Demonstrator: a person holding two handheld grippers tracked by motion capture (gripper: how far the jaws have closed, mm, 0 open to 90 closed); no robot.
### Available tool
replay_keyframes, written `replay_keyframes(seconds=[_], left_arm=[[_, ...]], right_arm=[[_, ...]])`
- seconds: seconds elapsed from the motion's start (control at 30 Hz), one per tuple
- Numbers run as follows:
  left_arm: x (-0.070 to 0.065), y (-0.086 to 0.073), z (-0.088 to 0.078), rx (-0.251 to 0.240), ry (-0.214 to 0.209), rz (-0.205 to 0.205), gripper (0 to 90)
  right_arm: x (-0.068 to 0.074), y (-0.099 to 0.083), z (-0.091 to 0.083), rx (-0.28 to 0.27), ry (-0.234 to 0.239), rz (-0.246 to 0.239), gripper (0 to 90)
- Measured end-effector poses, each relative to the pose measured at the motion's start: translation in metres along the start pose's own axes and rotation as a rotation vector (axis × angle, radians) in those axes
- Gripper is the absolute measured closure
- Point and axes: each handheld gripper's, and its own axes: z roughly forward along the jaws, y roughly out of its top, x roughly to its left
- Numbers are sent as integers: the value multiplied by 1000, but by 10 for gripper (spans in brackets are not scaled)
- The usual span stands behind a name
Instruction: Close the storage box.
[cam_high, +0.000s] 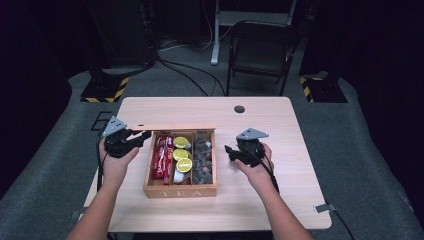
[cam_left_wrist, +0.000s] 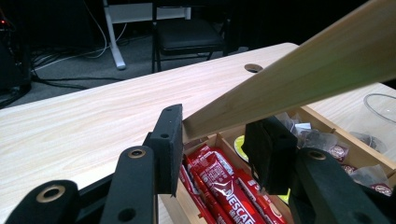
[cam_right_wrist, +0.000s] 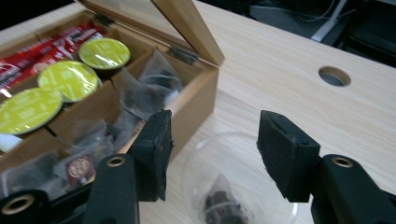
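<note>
Left tongs (cam_left_wrist: 212, 140) clamped on lid (cam_left_wrist: 299, 74) edge of tea box (cam_high: 180, 191), holding it up. Right tongs (cam_right_wrist: 212, 154) open over clear cup (cam_right_wrist: 233, 158) beside box on worktop (cam_high: 260, 200); tea bag (cam_right_wrist: 219, 200) inside cup. Bag light, soft, crushable: pinch gently by top corner.

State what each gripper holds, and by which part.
The left gripper clamps the box lid by its front edge, keeping it raised. The right gripper holds nothing; its jaws stand open above a glass.
</note>
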Motion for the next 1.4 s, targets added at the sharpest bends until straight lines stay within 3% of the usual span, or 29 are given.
replay_keyframes(seconds=[0.1, 0.53, 0.7, 0.97, 1.17, 1.3, 1.4], left_arm=[[0, 0, 0, 2, 0, 3, 578], [0, 0, 0, 0, 0, 3, 577], [0, 0, 0, 0, 0, 3, 577], [0, 0, 0, 0, 0, 4, 577], [-1, -1, 0, -2, -1, 1, 576], [-1, -3, -1, 7, 0, 8, 574], [-1, -4, -4, 10, -7, 4, 578]], right_arm=[[7, 7, 0, -6, 16, -24, 448], [22, 27, -5, -58, 68, -17, 449], [31, 38, -7, -81, 92, -41, 489], [35, 52, -7, -91, 85, -62, 490], [36, 62, -10, -109, 70, -56, 547], [38, 68, -12, -124, 72, -81, 571], [42, 70, -14, -101, 52, -101, 574]])
